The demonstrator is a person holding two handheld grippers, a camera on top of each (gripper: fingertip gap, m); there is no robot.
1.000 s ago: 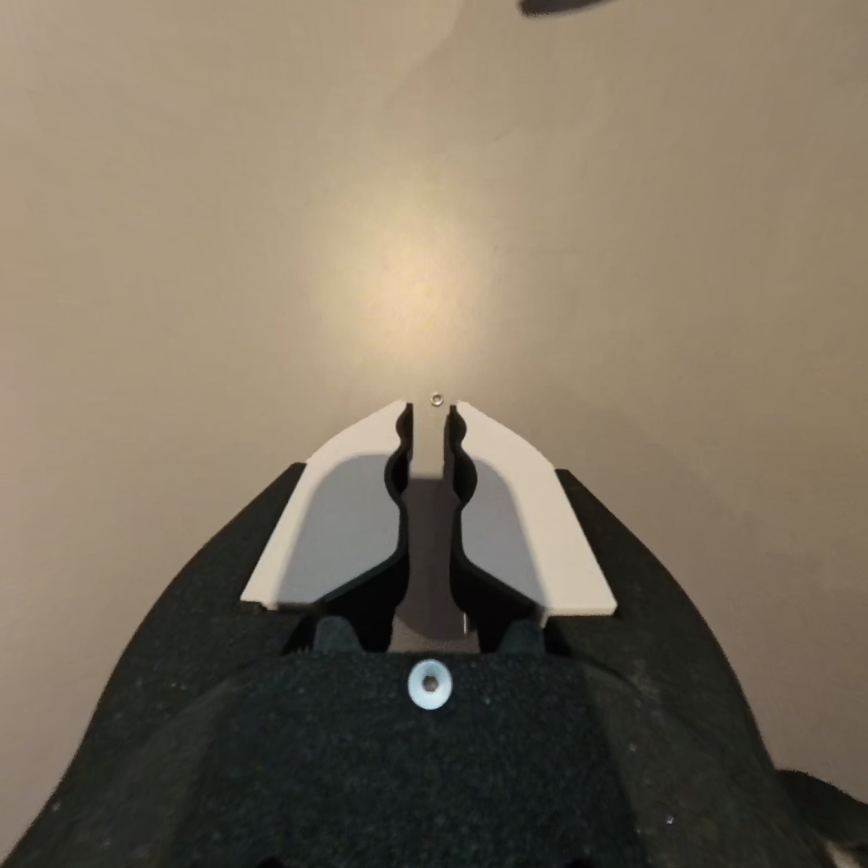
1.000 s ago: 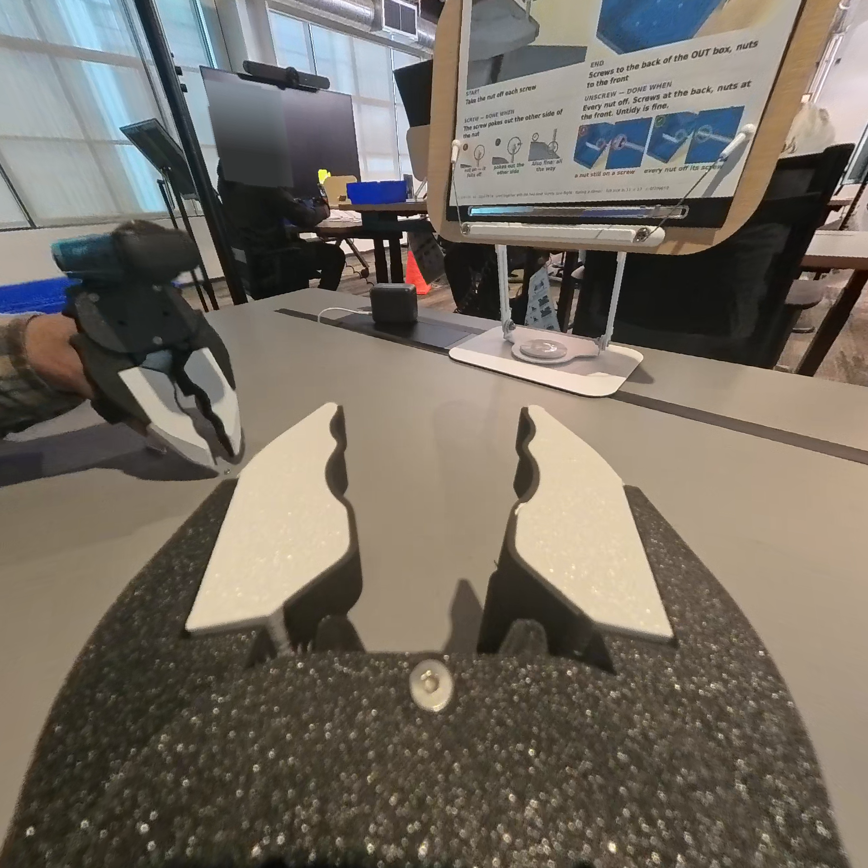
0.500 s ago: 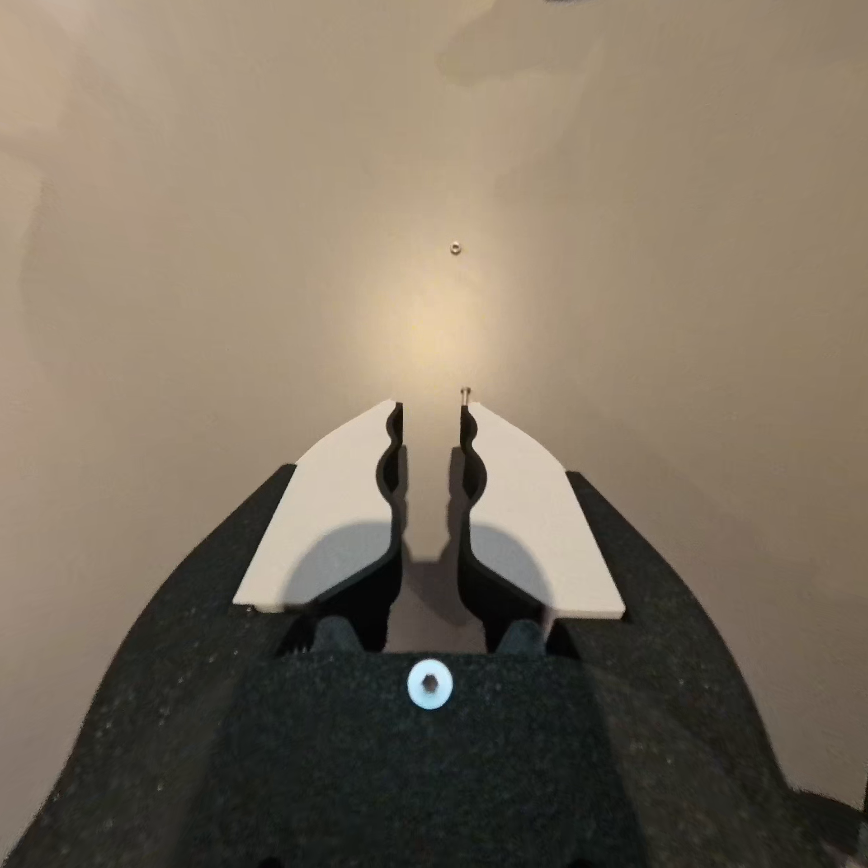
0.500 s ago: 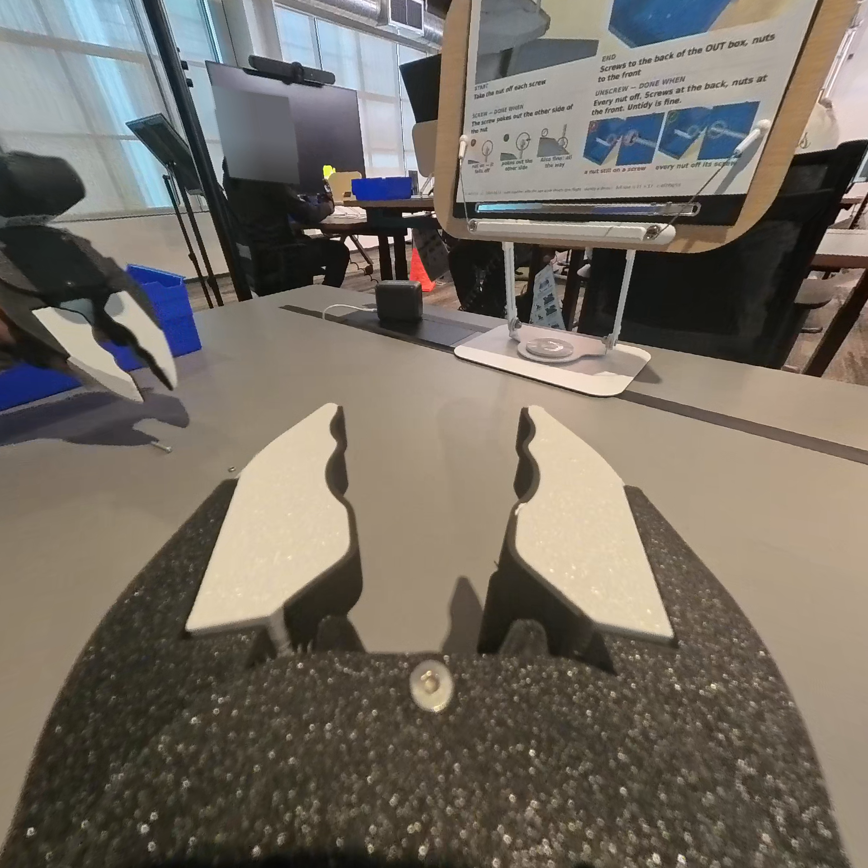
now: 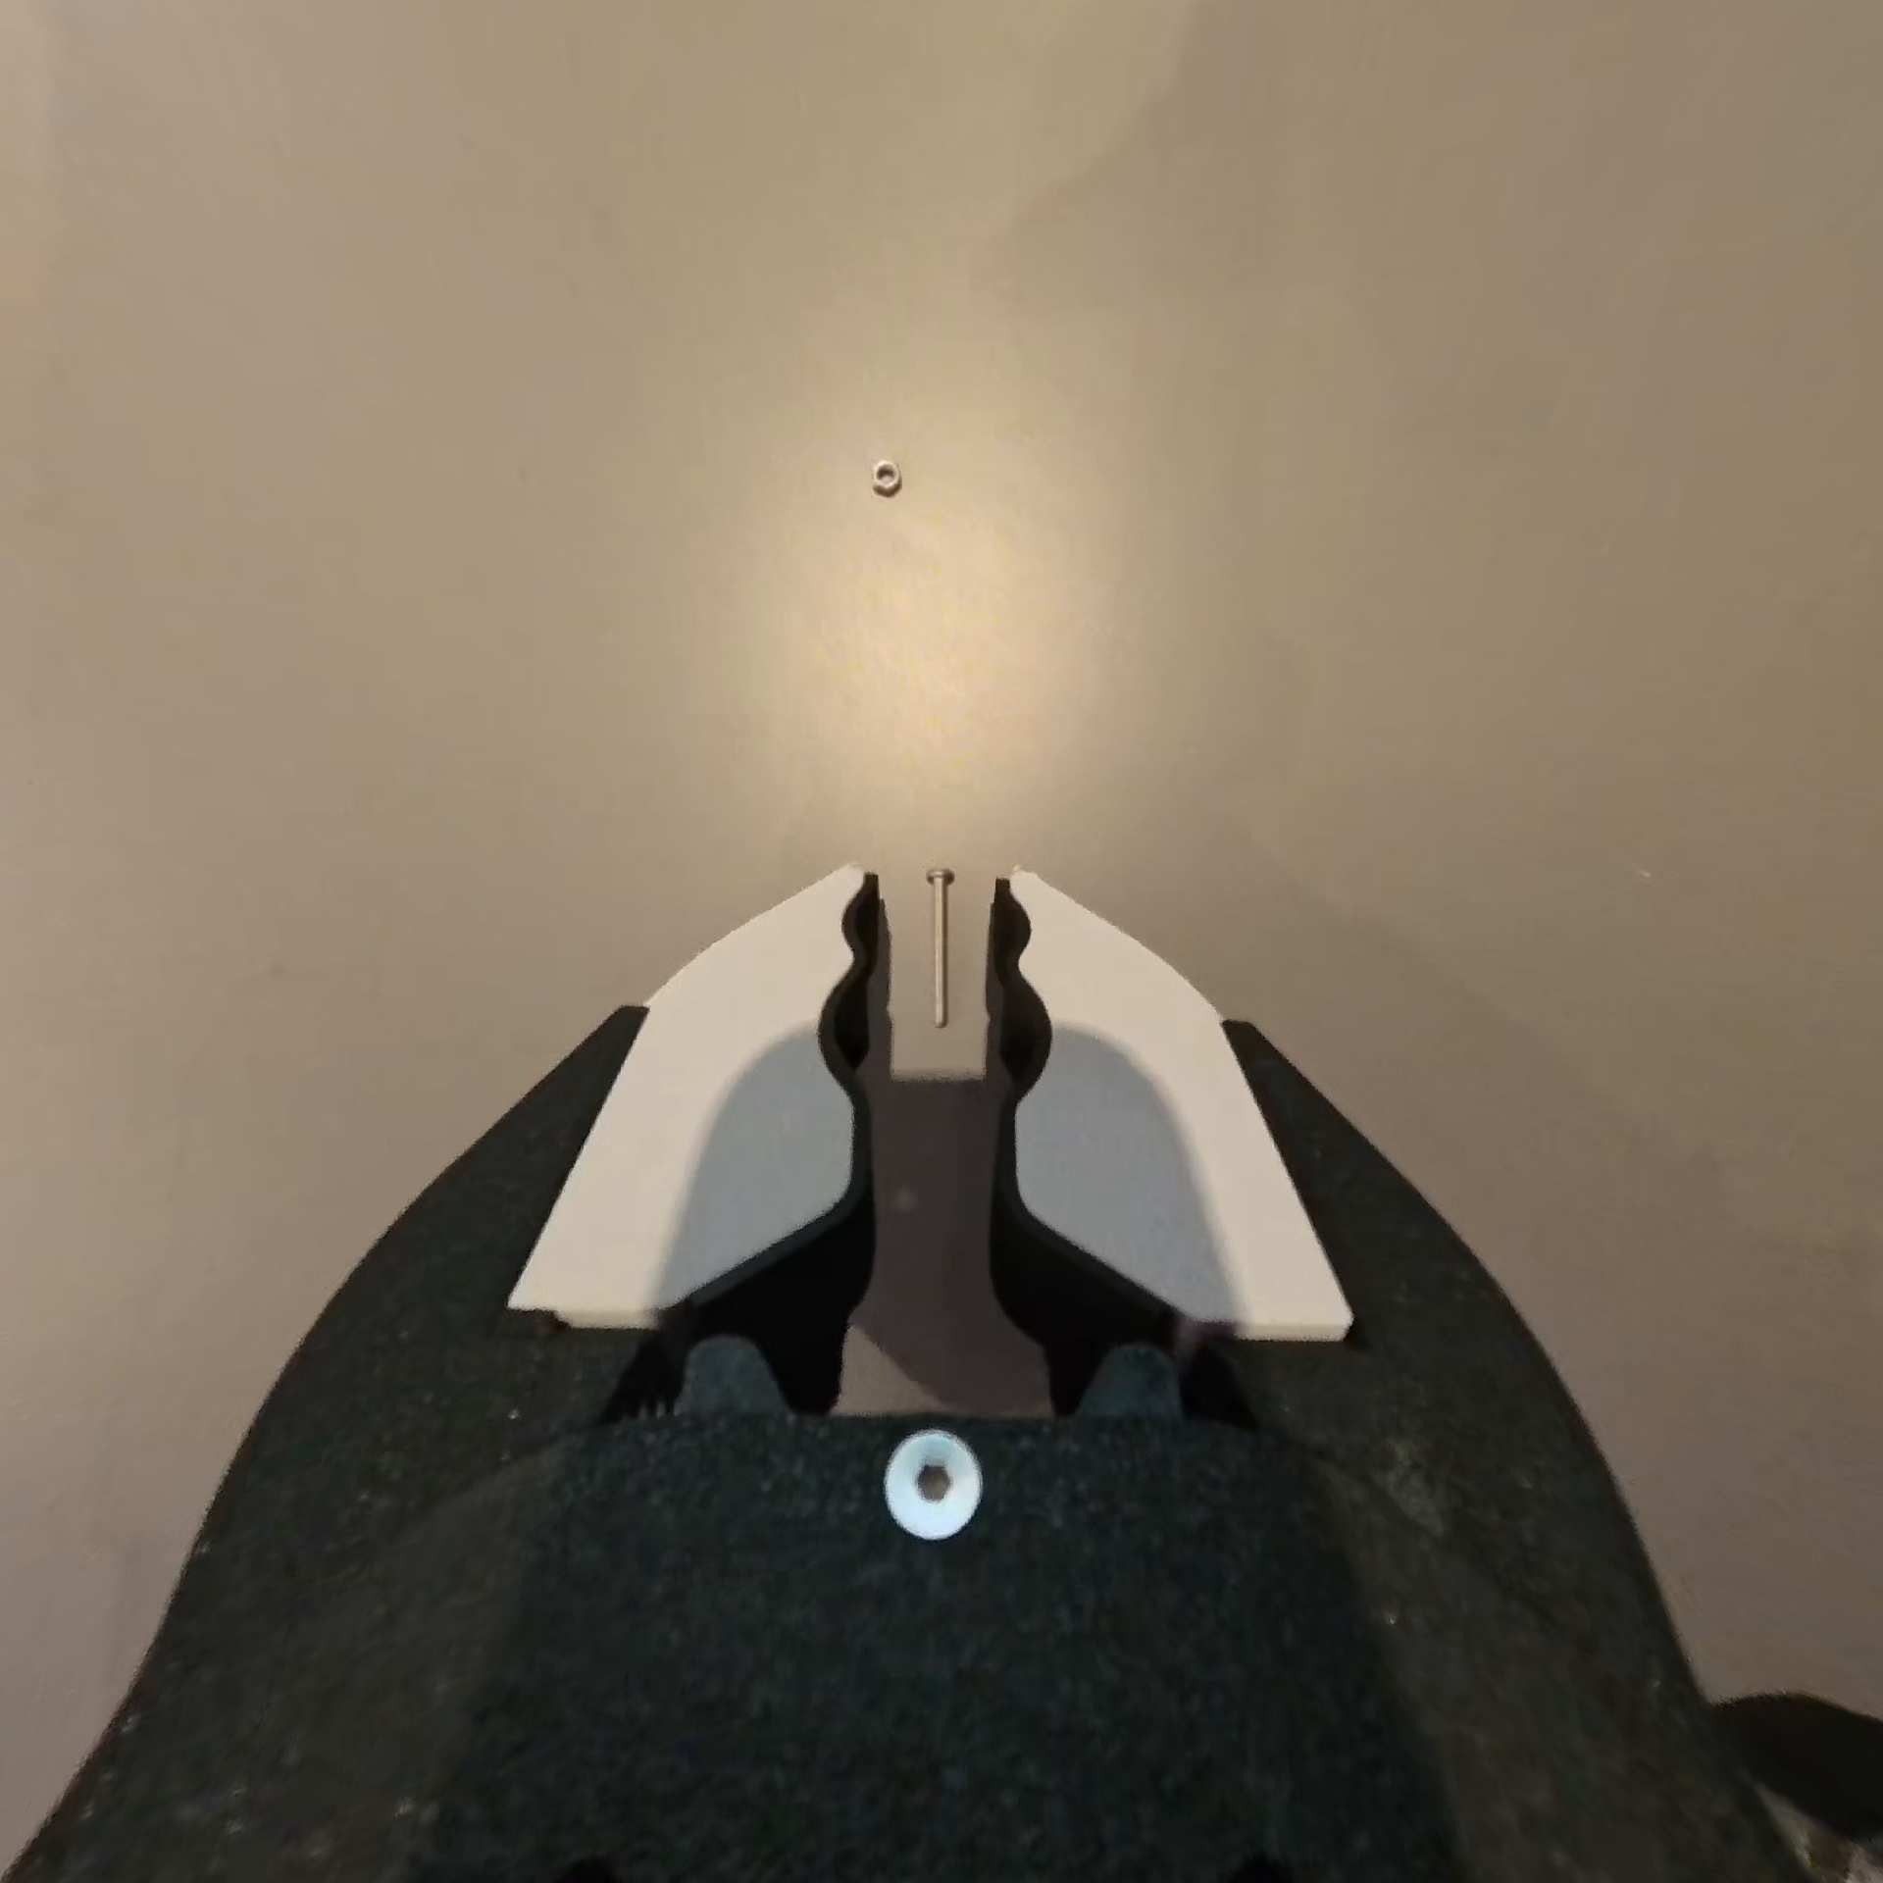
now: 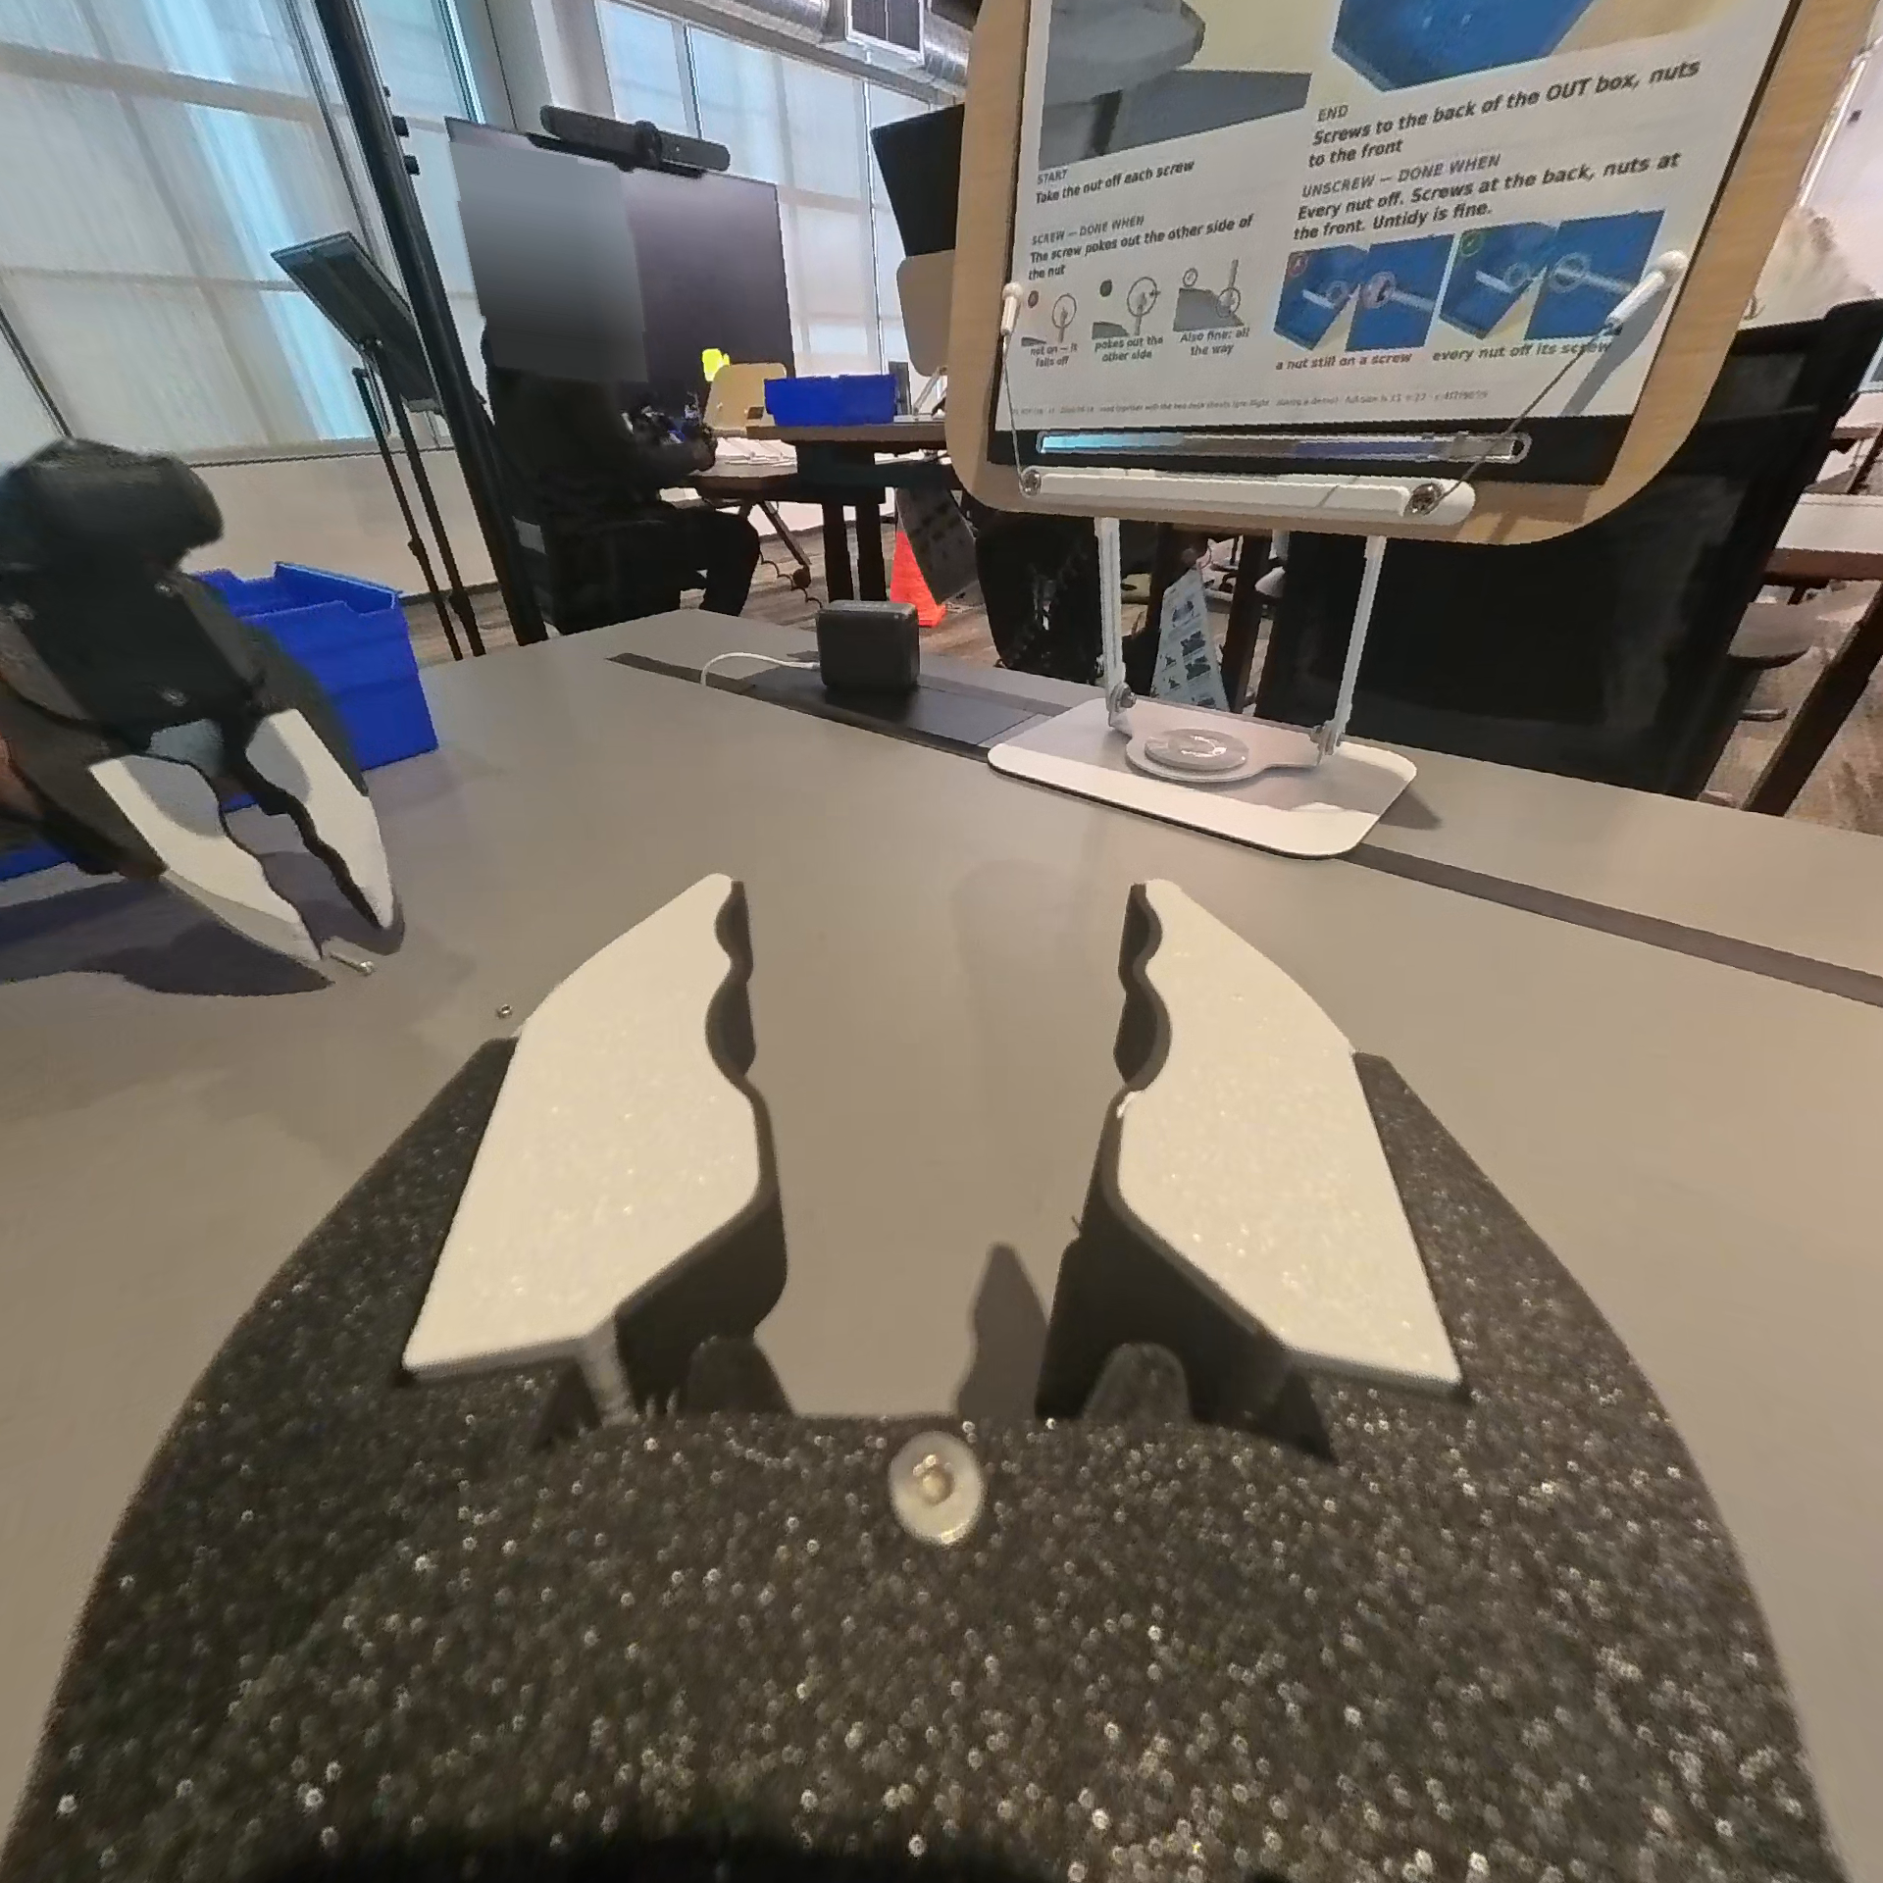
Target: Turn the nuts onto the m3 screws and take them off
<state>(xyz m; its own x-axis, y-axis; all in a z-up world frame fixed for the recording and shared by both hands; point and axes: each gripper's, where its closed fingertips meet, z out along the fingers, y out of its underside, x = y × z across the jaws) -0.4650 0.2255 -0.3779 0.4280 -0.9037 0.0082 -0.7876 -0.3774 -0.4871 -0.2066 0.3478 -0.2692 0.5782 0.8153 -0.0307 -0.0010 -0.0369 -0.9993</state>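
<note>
On the grey table (image 6: 1019,917): left gripper (image 5: 937,881) straddles screw (image 5: 937,943), narrowly open, holding nothing.
Nut (image 5: 884,475) lies well ahead. Right gripper (image 6: 932,897) wide open, empty. Drop lower, centre shank, close gently w/o rolling it.

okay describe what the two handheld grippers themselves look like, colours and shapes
Both match. The left gripper and right gripper have a black, grainy, rounded body with one silver hex bolt at its centre. Each carries two flat, light grey fingers tapering to points, with black wavy inner edges. No cables or markings show.
</note>
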